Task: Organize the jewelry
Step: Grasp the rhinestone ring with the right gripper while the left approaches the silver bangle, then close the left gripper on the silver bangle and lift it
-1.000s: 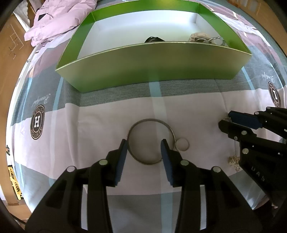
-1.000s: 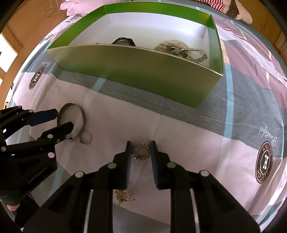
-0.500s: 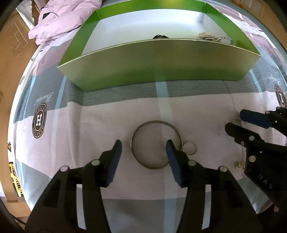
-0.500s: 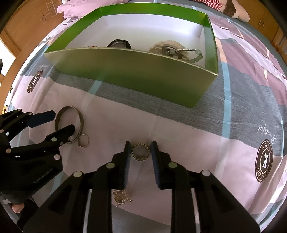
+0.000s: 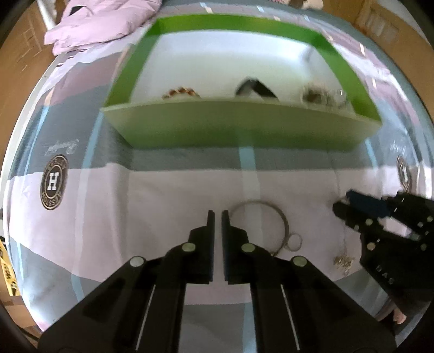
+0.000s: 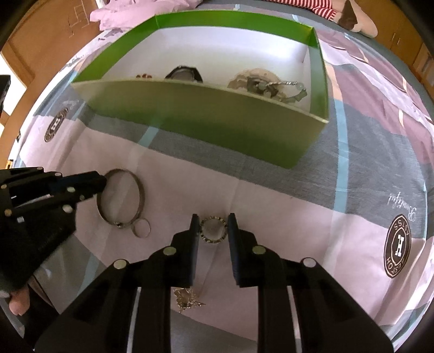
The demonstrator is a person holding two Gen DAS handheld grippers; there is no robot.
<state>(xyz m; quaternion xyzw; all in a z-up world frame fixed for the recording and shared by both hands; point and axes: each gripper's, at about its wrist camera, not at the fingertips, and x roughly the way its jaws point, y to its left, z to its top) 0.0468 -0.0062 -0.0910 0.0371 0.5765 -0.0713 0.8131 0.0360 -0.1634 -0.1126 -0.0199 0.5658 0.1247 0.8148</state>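
- Bed (image 6: pixel 271 206): covered by a sheet in pink, grey and blue blocks with round "H" badges. Its edges are cut off in both views.
- Green box (image 6: pixel 206 127): open-topped with a white interior, standing at the far side of the sheet. Its front wall hides the near part of the floor.
- Pink quilted garment (image 5: pixel 103 21): beyond the box's left corner, partly out of frame.
- Left tool (image 5: pixel 215 214): the jaws have just been closing and now stand together, with only a thin slit showing sheet between them. The tips sit at the bangle's left rim. The left wrist view is blurred, so it cannot be told whether the rim is pinched.
- Right tool (image 6: pixel 213 217): the jaws have just been closing, and the round ornament is between them. The pads appear to be clamped against its 2 sides.
- Bangle (image 6: pixel 142 195): a silver hoop on the pink band of the sheet, in front of the box and well apart from it. The left tool (image 6: pixel 101 180) covers its upper-left rim.
- Tangled heap (image 6: pixel 260 81): pale chains and beads in the box's right part. Individual pieces cannot be separated.
- Watch (image 6: pixel 184 73): dark, in the middle of the box, lower half hidden by the front wall.
- Round ornament (image 6: pixel 208 240): crimped metal edge, lying on the sheet right of the bangle.
- Gold cluster (image 6: pixel 187 297): near the ornament, partly under the right tool's left finger. Its type is unclear.
- Small ring (image 6: pixel 133 229): touching the bangle's lower rim.
- Bead bracelet (image 6: pixel 143 76): only 1 short arc shows above the box wall.
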